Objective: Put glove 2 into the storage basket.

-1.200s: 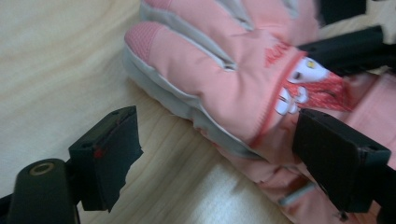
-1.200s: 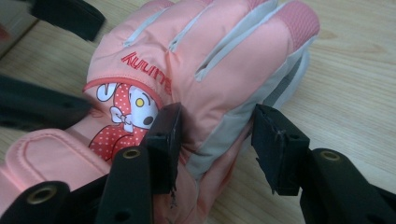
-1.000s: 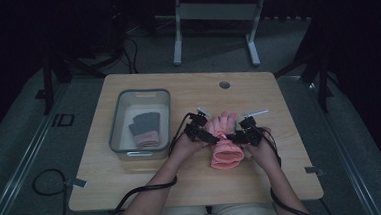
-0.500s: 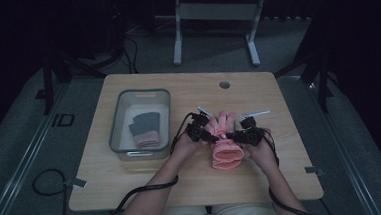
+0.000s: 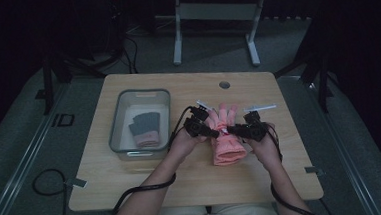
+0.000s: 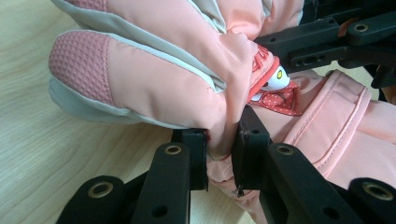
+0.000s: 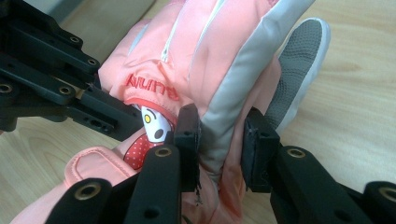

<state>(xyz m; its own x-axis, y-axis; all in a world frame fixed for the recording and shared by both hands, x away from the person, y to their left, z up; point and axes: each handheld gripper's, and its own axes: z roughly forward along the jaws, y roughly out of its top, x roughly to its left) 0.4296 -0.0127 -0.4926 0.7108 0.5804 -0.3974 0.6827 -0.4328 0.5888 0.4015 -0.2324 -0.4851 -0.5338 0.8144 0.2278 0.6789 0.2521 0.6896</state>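
A pink padded glove (image 5: 225, 135) with grey trim lies on the wooden table (image 5: 193, 187), fingers pointing away from the person. My left gripper (image 5: 211, 132) is shut on a fold of the pink glove (image 6: 187, 70) at its left side. My right gripper (image 5: 236, 130) is shut on the pink glove (image 7: 219, 70) at its right side, pinching grey and pink fabric. The two grippers face each other across the glove's middle, almost touching. A small cartoon patch (image 7: 152, 122) sits on the glove between them.
A clear plastic bin (image 5: 140, 124) stands on the table to the left, holding a dark grey glove with a pink cuff (image 5: 145, 129). A round cable hole (image 5: 224, 85) sits near the table's far edge. Cables trail off the near edge.
The glove's fingers have shifted slightly away from the person, and both grippers have stayed pinched on it at its middle.
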